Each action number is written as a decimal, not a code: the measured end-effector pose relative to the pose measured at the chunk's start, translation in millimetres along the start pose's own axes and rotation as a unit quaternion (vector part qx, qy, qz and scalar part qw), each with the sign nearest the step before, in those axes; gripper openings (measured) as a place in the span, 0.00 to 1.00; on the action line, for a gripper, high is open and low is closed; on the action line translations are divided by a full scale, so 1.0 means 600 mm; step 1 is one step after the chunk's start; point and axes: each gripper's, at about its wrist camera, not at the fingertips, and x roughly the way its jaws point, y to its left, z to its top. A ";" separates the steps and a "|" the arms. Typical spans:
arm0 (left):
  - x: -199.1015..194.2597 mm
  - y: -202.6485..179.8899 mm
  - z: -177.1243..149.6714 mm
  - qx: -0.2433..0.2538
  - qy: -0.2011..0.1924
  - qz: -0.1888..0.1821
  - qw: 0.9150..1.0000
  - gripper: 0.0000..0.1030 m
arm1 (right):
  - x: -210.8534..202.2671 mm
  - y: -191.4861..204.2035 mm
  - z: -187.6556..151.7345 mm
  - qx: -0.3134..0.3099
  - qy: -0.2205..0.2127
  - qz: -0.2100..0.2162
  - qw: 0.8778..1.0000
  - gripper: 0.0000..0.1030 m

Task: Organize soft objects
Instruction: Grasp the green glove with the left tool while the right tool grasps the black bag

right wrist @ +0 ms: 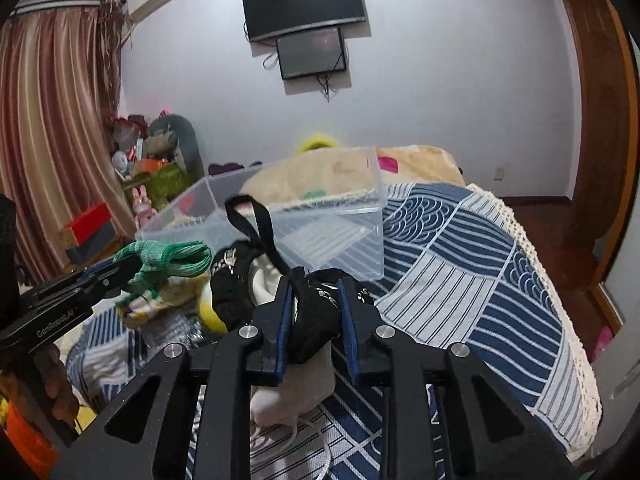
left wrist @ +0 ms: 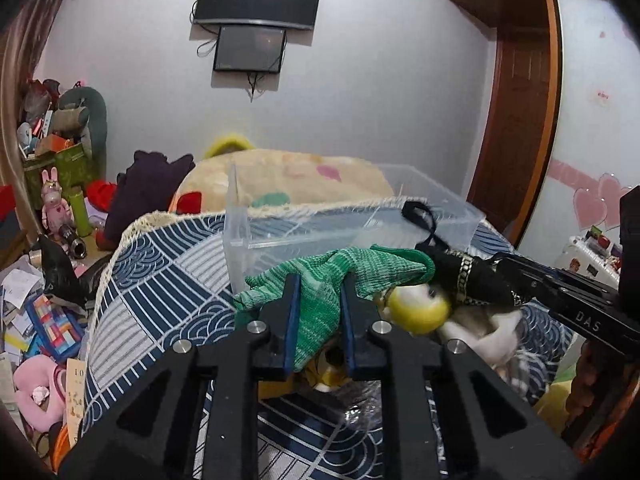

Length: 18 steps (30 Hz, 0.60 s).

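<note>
**Inspector:** Report on the left gripper [left wrist: 320, 292].

**Assistant:** Its blue-padded jaws are pinched on a green knit cloth [left wrist: 340, 280]. The cloth is bunched between the pads and hangs below them, lifted off the patterned blue-and-white cover [left wrist: 160, 280]. From the right wrist view the same green cloth [right wrist: 172, 258] shows gathered at the tip of the left gripper [right wrist: 132, 268].

**Inspector:** And the right gripper [right wrist: 316, 296]?

**Assistant:** Its jaws are clamped on a black fabric piece [right wrist: 314, 320] with a chain-pattern trim and a black strap loop [right wrist: 256, 220] rising from it. In the left wrist view the right gripper [left wrist: 504, 276] enters from the right, gripping that black piece [left wrist: 472, 276].

**Inspector:** Position of the two items relative to each other?

**Assistant:** Just beside one another; the green cloth's edge meets the black fabric in the left wrist view. Whether they actually touch, I cannot tell.

**Inspector:** What lies beneath?

**Assistant:** A heap of soft goods on the cover: a yellow rounded piece [left wrist: 420, 312], blurred, and a white plush item [right wrist: 296, 384] directly under the right gripper.

**Inspector:** Container?

**Assistant:** A clear plastic bin [left wrist: 260, 240] stands on the cover just beyond both grippers, its opening upward. Also visible in the right wrist view as the clear plastic bin [right wrist: 360, 240]. Nothing can be made out inside it.

**Inspector:** Surroundings?

**Assistant:** A wall-mounted television [right wrist: 304, 0] and a beige blanket [left wrist: 300, 176] behind the bin.
</note>
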 end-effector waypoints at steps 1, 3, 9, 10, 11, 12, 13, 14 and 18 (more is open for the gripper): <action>-0.005 -0.001 0.003 0.000 -0.005 -0.001 1.000 0.17 | -0.005 0.000 0.003 0.000 -0.006 -0.001 1.000 0.19; -0.016 -0.002 0.010 -0.001 -0.016 0.000 1.000 0.17 | -0.016 0.003 0.010 -0.002 -0.020 -0.003 1.000 0.18; -0.033 0.004 0.036 -0.009 -0.036 -0.006 0.999 0.17 | -0.041 0.012 0.041 -0.015 -0.053 -0.007 0.998 0.18; -0.034 0.005 0.041 -0.008 -0.040 -0.005 0.999 0.17 | -0.044 0.013 0.046 -0.016 -0.058 -0.008 0.998 0.18; -0.035 0.007 0.047 -0.008 -0.044 -0.005 0.999 0.17 | -0.047 0.013 0.053 -0.018 -0.063 -0.007 0.998 0.18; -0.036 0.007 0.051 -0.008 -0.046 -0.006 0.999 0.17 | -0.049 0.015 0.058 -0.020 -0.067 -0.007 0.998 0.18; -0.037 0.009 0.057 -0.009 -0.048 -0.008 0.999 0.17 | -0.050 0.016 0.064 -0.022 -0.071 -0.009 0.997 0.18; -0.036 0.009 0.060 -0.009 -0.050 -0.010 0.999 0.17 | -0.052 0.017 0.069 -0.023 -0.075 -0.011 0.997 0.18; -0.031 0.011 0.076 0.001 -0.059 0.009 0.998 0.18 | -0.052 0.022 0.094 -0.030 -0.092 -0.014 0.995 0.18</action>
